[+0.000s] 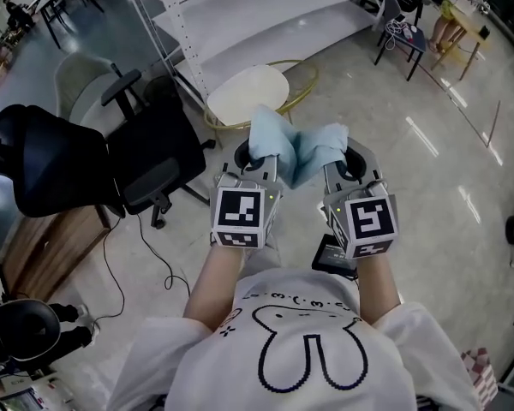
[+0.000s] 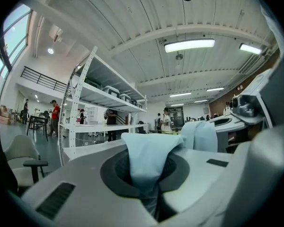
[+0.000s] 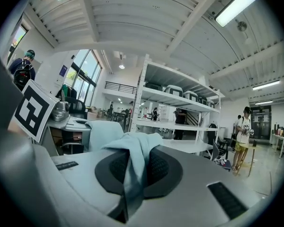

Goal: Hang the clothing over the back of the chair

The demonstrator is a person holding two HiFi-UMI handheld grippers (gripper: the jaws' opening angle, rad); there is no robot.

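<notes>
Bottom of head view: white shirt [image 1: 301, 349] w/ a rabbit outline, two bare forearms running up from it.

Just above, L gripper [image 1: 259, 163] and R gripper [image 1: 344, 165] sit side by side at frame centre, close but apart, marker cubes facing the cam, both pointing level.

Pale blue clothing [image 1: 295, 148] is bunched btw them, off the floor, one end in each gripper.

L gripper view: jaws pressed together, pinching a fold of the cloth [image 2: 149, 157]. It rises out of the dark pads as a peak at lower centre. The other bunch shows just right of it, by the R gripper body.

R gripper view: same story. Jaws squeezed onto the cloth [image 3: 132, 157], which drapes over the pads at lower centre. L gripper's marker cube [image 3: 33, 110] sits at left edge.

Below the R gripper in head view, a small dark flat device [image 1: 332, 255] lies on the pale floor [image 1: 445, 204].

Left of centre stands the black office chair [image 1: 158, 152], well apart from the cloth; nothing blue on it. A wooden desk [image 1: 51, 242] is at lower left beside it.

Further up, a round white table [image 1: 248, 92] w/ a gold ring frame, then a pale armchair [image 1: 81, 80] at upper left.

Top of frame: white shelf rack [image 1: 265, 15]. Far bkgd of both gripper views shows ppl standing, too small for detail.
</notes>
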